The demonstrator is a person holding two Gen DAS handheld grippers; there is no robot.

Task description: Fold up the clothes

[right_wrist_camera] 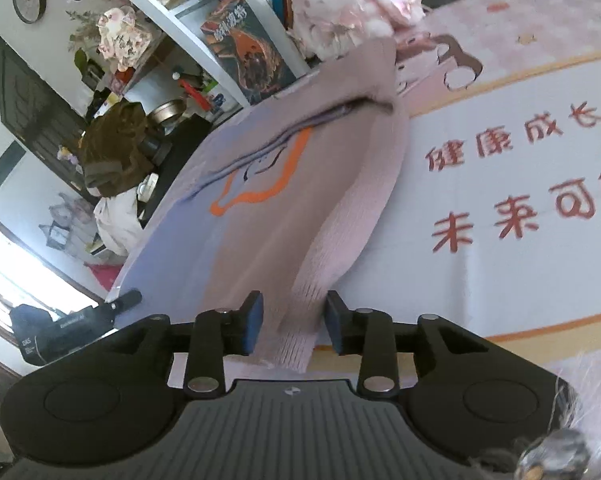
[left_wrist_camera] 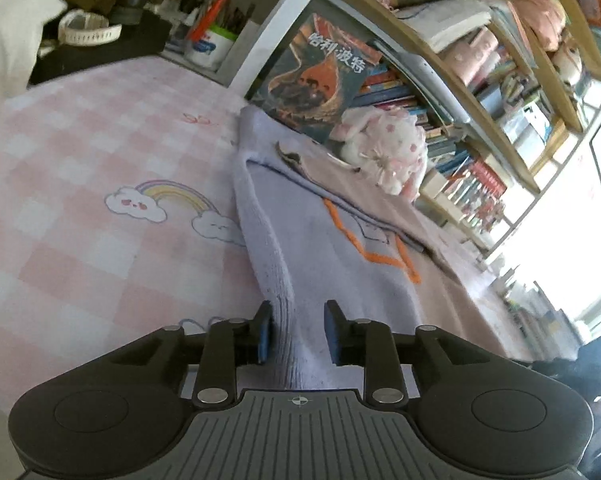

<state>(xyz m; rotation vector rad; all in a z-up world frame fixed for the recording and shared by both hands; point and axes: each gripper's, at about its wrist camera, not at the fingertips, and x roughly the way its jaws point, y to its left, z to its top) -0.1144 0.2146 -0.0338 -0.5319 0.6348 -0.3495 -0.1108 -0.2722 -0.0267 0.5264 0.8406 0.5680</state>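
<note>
Sweater (left_wrist_camera: 340, 256) spread flat on the bed (left_wrist_camera: 80, 200), two-coloured: lilac on one half, dusty pink on the other, with an orange outline (left_wrist_camera: 364, 248) stitched in the middle. Collar pointing toward the big book (left_wrist_camera: 320, 80) leaning at the shelf, plush rabbit (left_wrist_camera: 388, 148) just beside that collar.

Left claw (left_wrist_camera: 296, 332) wide, the ribbed lilac cuff (left_wrist_camera: 296, 320) lying between the blue pads (left_wrist_camera: 265, 334) but not pinched. Right claw (right_wrist_camera: 290, 328) wide also, the pink cuff (right_wrist_camera: 296, 332) between its fingers, one pad (right_wrist_camera: 332, 330) close to the knit on that side, contact not possible to confirm. Near edge of the sweater, far from the book, at both claws; left claw seen from the right view at the lilac side.

Probably at the step of taking both sleeve ends for folding them across the body.

Possible troubles from here:
- Closing too high, catching only the top layer of rib, so sleeve slipping out during the lift.
- Closing too deep, pinching the printed blanket (right_wrist_camera: 520, 184) under the pink cuff together with the knit, then dragging it.
- Pulling unevenly, making the body slide toward the rabbit and wrinkle the fold line.
- Soft stretchy knit, likely sagging and twisting if carried by the cuff only.
</note>
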